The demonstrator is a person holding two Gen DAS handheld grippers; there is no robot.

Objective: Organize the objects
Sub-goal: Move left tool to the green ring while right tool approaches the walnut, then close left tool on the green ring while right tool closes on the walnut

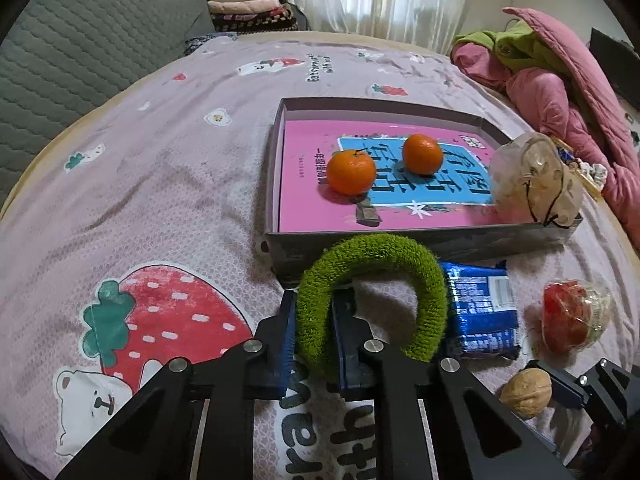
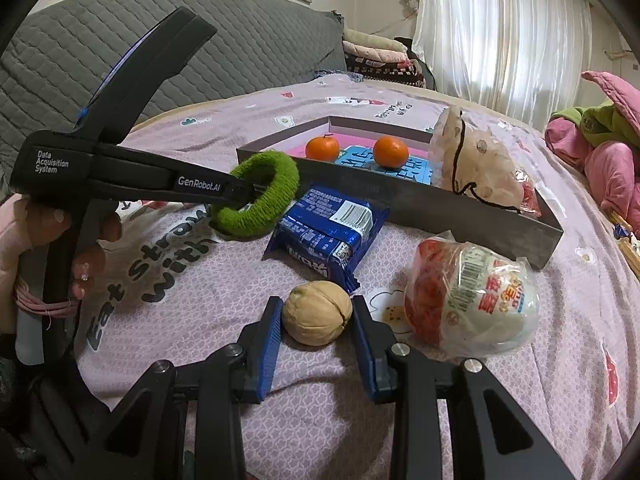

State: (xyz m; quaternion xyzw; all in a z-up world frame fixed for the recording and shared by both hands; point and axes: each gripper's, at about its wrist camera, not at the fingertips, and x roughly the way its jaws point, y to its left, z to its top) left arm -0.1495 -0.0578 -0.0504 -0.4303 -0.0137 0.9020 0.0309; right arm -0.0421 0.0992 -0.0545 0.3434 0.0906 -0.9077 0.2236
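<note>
My left gripper (image 1: 314,320) is shut on a fuzzy green ring (image 1: 372,264), pinching its left side just in front of the grey box (image 1: 276,168). The right wrist view shows the same ring (image 2: 276,196) in that gripper (image 2: 248,192), lifted off the sheet. My right gripper (image 2: 316,320) is shut on a walnut (image 2: 316,312) that rests on the bed, a pad against each side. The box holds a pink book (image 1: 312,148), two oranges (image 1: 352,172) (image 1: 423,154) and a crumpled clear bag (image 1: 532,180).
A blue snack packet (image 2: 324,232) lies between the ring and the walnut. A red-and-white wrapped ball (image 2: 472,304) sits right of the walnut. Pink and green clothes (image 1: 560,80) are heaped at the bed's right edge. A grey quilted backrest (image 1: 80,48) stands on the left.
</note>
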